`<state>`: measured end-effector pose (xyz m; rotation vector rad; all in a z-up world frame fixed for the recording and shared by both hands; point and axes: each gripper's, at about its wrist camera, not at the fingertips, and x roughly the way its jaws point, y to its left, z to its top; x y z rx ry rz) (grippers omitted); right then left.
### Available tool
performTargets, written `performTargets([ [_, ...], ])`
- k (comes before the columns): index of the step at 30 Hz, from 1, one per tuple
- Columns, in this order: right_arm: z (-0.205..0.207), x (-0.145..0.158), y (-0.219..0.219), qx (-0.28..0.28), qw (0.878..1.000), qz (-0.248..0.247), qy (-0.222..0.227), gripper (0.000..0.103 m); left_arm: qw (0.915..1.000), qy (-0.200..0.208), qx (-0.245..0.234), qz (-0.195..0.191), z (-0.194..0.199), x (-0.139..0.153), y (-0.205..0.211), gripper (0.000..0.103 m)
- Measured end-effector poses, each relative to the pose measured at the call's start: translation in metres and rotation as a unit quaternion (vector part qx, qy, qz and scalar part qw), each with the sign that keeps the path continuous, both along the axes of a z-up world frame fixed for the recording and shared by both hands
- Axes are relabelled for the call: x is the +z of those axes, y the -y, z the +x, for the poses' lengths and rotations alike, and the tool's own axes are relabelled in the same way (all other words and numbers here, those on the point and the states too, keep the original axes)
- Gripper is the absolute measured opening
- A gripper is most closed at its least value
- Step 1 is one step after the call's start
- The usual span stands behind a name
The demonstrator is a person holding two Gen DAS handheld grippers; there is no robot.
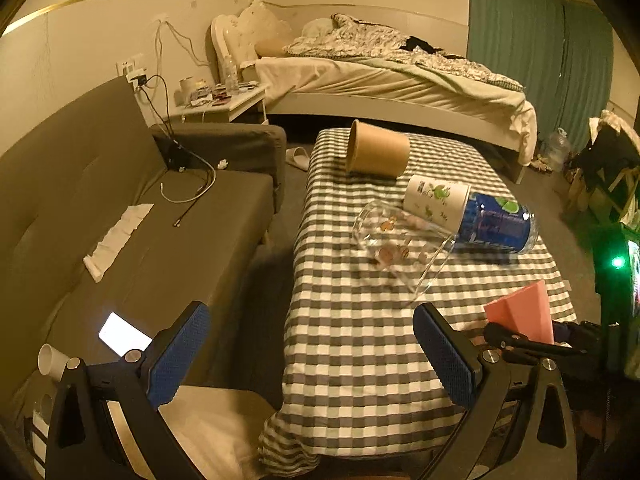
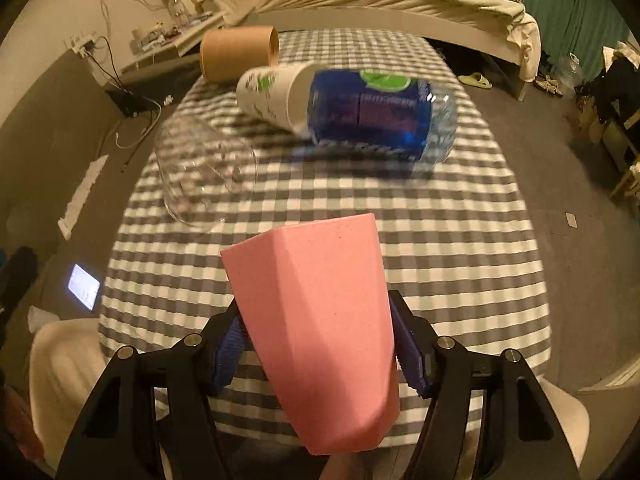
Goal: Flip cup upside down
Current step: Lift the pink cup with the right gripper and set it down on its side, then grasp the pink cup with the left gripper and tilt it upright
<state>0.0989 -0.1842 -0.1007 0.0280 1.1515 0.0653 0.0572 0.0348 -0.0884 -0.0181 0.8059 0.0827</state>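
My right gripper (image 2: pixel 318 344) is shut on a pink faceted cup (image 2: pixel 320 320), held above the checked table (image 2: pixel 460 264) with its closed base pointing forward and up. The pink cup also shows at the right of the left wrist view (image 1: pixel 524 312). My left gripper (image 1: pixel 312 352) is open and empty over the near left edge of the table. A clear glass (image 1: pixel 400 244) lies on its side mid-table. A white printed cup (image 1: pixel 436 198) lies on its side over a blue-labelled bottle (image 1: pixel 500 224). A brown paper cup (image 1: pixel 376 152) lies on its side at the far end.
A grey sofa (image 1: pixel 120 216) runs along the left, with a lit phone (image 1: pixel 122 334), cables and a white cloth on it. A bed (image 1: pixel 392 76) stands behind the table. A white chair (image 2: pixel 64 364) is at the near left.
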Motion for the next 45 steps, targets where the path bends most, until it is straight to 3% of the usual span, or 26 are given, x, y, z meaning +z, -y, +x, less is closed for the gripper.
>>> performTargets([
  [13, 0.016, -0.018, 0.004, 0.001, 1.000, 0.019, -0.004, 0.064, 0.9998, -0.018, 0.011, 0.004, 0.002, -0.001, 0.009, 0.103],
  [14, 0.015, -0.017, 0.006, 0.002, 1.000, 0.026, -0.005, 0.067, 0.9998, -0.018, 0.011, 0.005, 0.003, -0.001, 0.011, 0.103],
  [16, 0.013, -0.012, 0.009, -0.002, 1.000, 0.027, 0.002, 0.089, 0.9998, -0.020, 0.008, 0.005, 0.004, 0.000, 0.014, 0.103],
  [21, 0.003, 0.021, 0.031, -0.015, 0.998, 0.036, 0.046, 0.093, 0.9998, -0.020, -0.003, 0.005, 0.004, 0.003, 0.031, 0.103],
  [27, -0.016, 0.069, 0.068, -0.043, 0.992, 0.009, 0.114, 0.095, 0.9994, -0.002, -0.036, 0.003, -0.004, 0.014, 0.073, 0.103],
  [31, -0.038, 0.084, 0.100, -0.062, 0.988, -0.018, 0.142, 0.096, 0.9982, -0.003, -0.059, -0.007, -0.009, 0.010, 0.106, 0.103],
  [40, -0.070, 0.059, 0.166, -0.112, 0.986, -0.009, 0.119, 0.096, 0.9936, -0.056, -0.094, -0.027, -0.017, -0.030, 0.167, 0.103],
  [45, -0.077, 0.047, 0.187, -0.129, 0.986, 0.005, 0.109, 0.096, 0.9940, -0.071, -0.075, -0.035, -0.011, -0.047, 0.176, 0.103],
])
